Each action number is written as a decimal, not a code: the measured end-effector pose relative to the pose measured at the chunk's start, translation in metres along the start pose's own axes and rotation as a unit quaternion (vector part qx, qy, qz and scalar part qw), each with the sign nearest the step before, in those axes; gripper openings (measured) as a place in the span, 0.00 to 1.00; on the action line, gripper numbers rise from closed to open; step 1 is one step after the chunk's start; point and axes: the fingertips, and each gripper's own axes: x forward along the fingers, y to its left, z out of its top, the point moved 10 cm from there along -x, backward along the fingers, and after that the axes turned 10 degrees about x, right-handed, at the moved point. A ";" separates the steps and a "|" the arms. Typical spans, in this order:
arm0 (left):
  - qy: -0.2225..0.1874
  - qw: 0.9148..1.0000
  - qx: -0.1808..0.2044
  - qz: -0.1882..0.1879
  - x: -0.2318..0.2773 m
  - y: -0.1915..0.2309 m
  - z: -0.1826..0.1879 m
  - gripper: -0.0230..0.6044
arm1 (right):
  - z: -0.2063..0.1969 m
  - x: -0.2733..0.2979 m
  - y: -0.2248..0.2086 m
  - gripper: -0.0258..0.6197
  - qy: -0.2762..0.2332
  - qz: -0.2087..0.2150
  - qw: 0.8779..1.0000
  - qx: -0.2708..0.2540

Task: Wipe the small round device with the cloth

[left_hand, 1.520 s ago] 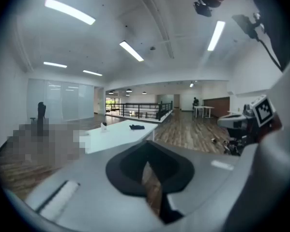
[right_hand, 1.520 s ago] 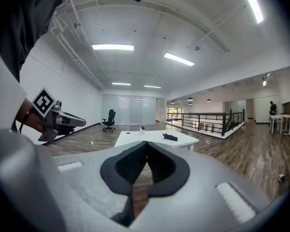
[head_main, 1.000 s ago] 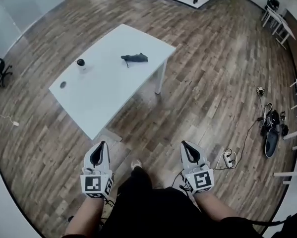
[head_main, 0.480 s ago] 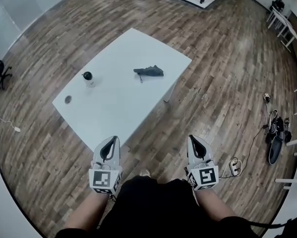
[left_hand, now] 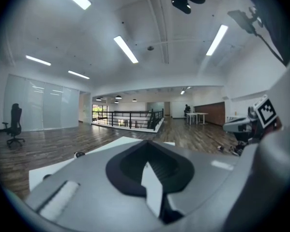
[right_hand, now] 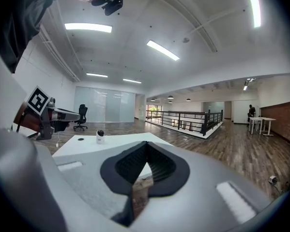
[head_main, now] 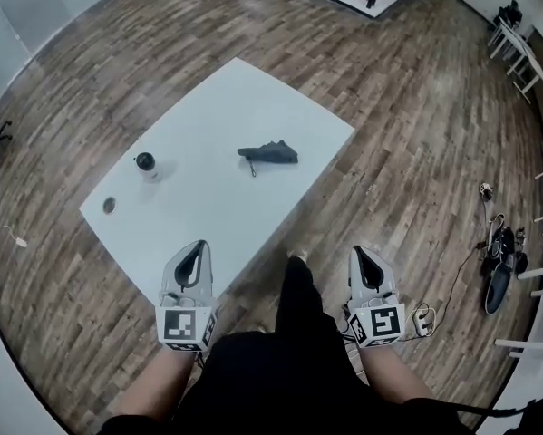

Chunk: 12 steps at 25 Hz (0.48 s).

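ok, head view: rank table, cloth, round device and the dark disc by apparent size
1. white table, by far
2. dark cloth
3. small round device
4. dark disc, a bit smaller than the device

All sit at similar range, so the order holds.

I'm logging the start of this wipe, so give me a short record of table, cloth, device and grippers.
table: white, on wood floor
cloth: dark, crumpled, on table
device: on table, left of cloth, apart
left gripper: jaws shut, empty, at table's near edge
right gripper: jaws shut, empty, over floor
task: not begun
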 end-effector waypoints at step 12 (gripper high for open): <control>0.061 0.993 -0.044 0.095 0.087 0.023 0.004 0.05 | 0.035 0.166 -0.063 0.04 0.021 0.106 0.994 -0.009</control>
